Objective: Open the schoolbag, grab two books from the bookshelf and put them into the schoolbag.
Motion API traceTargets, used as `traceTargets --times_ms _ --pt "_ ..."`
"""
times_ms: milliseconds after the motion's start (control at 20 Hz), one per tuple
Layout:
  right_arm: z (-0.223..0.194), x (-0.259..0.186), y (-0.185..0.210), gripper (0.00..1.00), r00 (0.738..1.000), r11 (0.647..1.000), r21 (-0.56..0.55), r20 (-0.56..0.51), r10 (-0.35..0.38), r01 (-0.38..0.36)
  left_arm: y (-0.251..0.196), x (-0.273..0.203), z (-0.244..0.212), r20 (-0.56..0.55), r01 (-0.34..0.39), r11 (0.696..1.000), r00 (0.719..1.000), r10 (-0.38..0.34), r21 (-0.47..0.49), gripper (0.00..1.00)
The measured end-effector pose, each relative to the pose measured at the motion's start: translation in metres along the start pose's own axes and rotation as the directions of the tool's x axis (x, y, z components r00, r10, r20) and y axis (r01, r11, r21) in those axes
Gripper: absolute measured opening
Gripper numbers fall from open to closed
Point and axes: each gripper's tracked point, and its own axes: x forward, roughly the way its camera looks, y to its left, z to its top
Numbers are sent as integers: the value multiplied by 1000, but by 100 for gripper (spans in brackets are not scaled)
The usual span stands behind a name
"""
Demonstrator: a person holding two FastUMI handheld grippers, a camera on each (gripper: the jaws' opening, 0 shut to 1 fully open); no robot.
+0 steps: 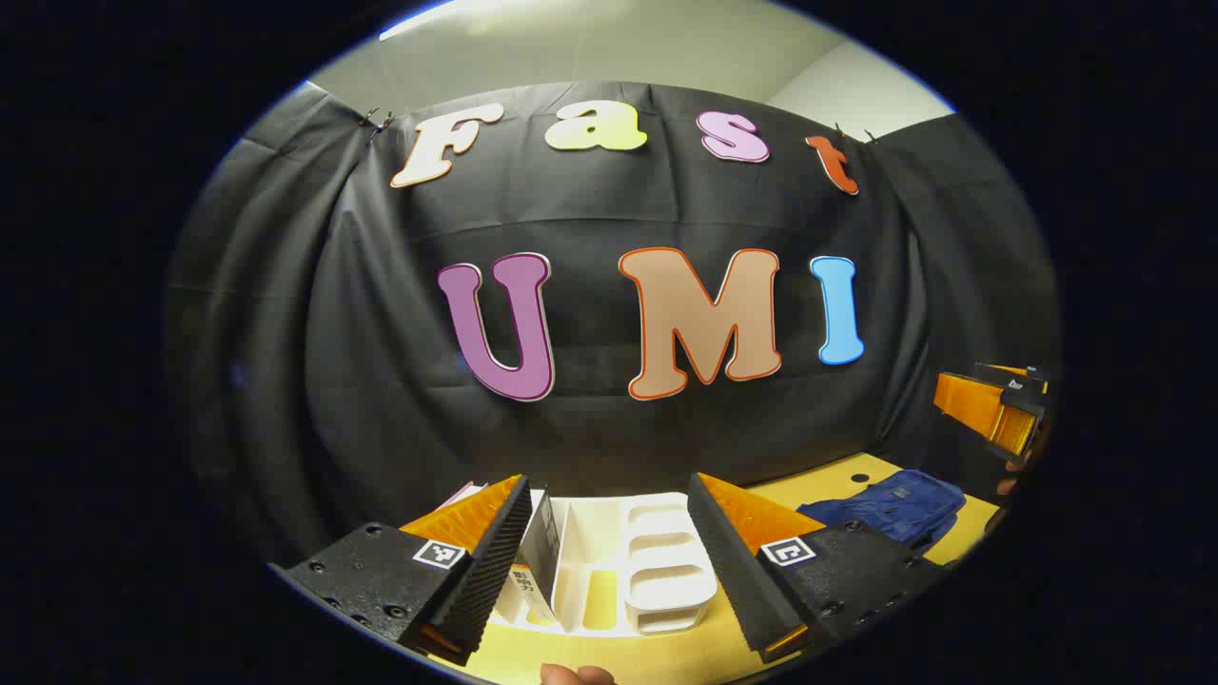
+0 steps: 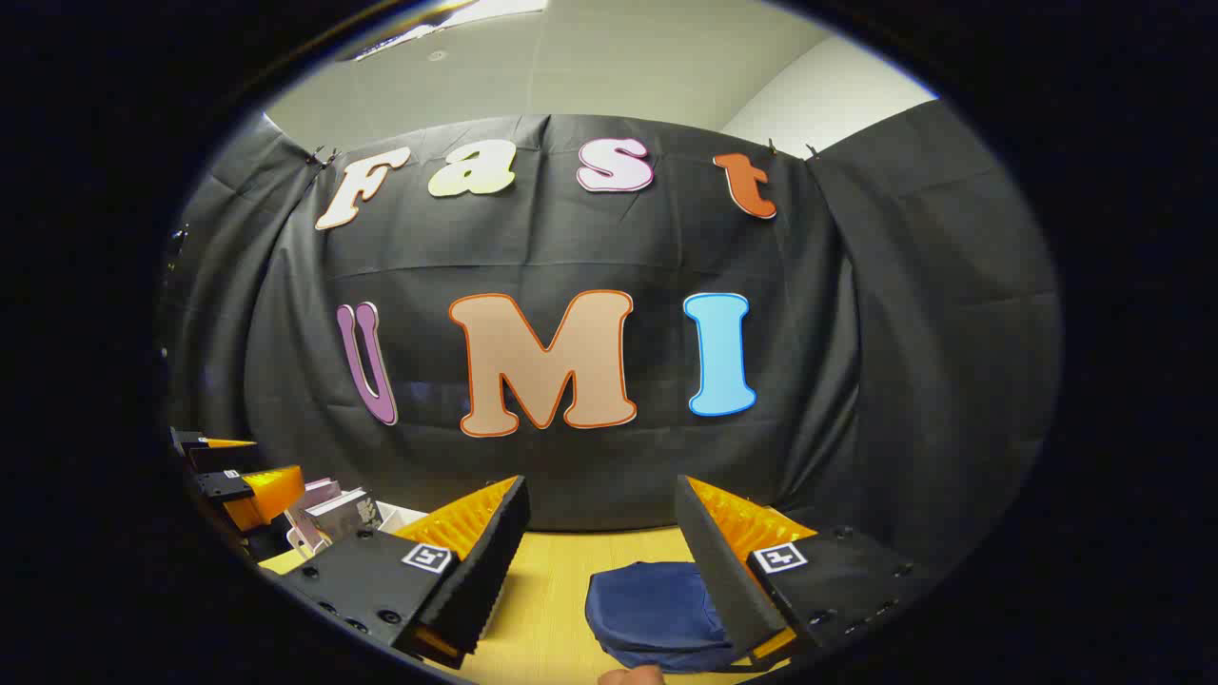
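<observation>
A yellow wooden desk (image 2: 561,571) stands before black cloth walls under a pale ceiling. On it, the dark blue fabric schoolbag (image 2: 652,614) lies right of the white plastic bookshelf (image 1: 628,561), whose books (image 2: 333,514) stand upright. The left hand-held gripper (image 1: 609,557) hangs released over the bookshelf, and the right hand-held gripper (image 2: 604,561) released over the schoolbag

Little can be read here. Each finger block of the left gripper (image 1: 609,561) and of the right gripper (image 2: 601,561) carries a small square black-and-white marker (a coded pattern, no words). Print on a book (image 1: 535,561) in the white bookshelf (image 1: 657,571) is too small to make out.
</observation>
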Motion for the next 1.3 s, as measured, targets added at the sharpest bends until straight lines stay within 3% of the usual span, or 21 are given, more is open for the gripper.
traceTargets --times_ms 200,250,350,700,750,950,1000,1050,1200,1250,1300 --pt "7 6 -9 98 1000 1000 6 17 -1 1 -5 1 6 9 -10 1000 1000 10 12 96" --pt "8 6 -12 94 1000 1000 5 19 -4 3 -6 1 8 12 -10 1000 1000 10 15 96" --pt "9 6 -15 94 1000 1000 15 22 -4 4 -9 2 8 14 -11 1000 1000 11 22 99" --pt "13 8 -20 94 1000 1000 20 31 -5 4 -10 2 6 2 -16 999 1000 16 28 96" --pt "11 6 -19 98 1000 1000 20 29 -3 3 -8 3 4 -4 -17 999 1000 17 28 96" --pt "13 8 -18 94 1000 1000 9 31 -1 1 -7 4 4 -5 -20 999 1000 20 32 96" --pt "14 9 -18 98 999 1000 6 32 1 -1 -7 5 5 -6 -20 999 1000 20 35 96" --pt "13 11 -17 94 999 1000 3 32 2 -2 -7 7 3 -10 -20 999 1000 20 37 96" --pt "9 12 -14 94 1000 1000 -3 23 17 -17 -8 8 4 -6 -19 999 1000 19 35 99" --pt "7 13 -17 98 1000 1000 -13 17 16 -16 -8 8 2 -11 -20 999 1000 20 37 96" --pt "5 16 -19 94 1000 999 -30 12 19 -18 -8 9 3 -13 -19 999 1000 20 35 96"
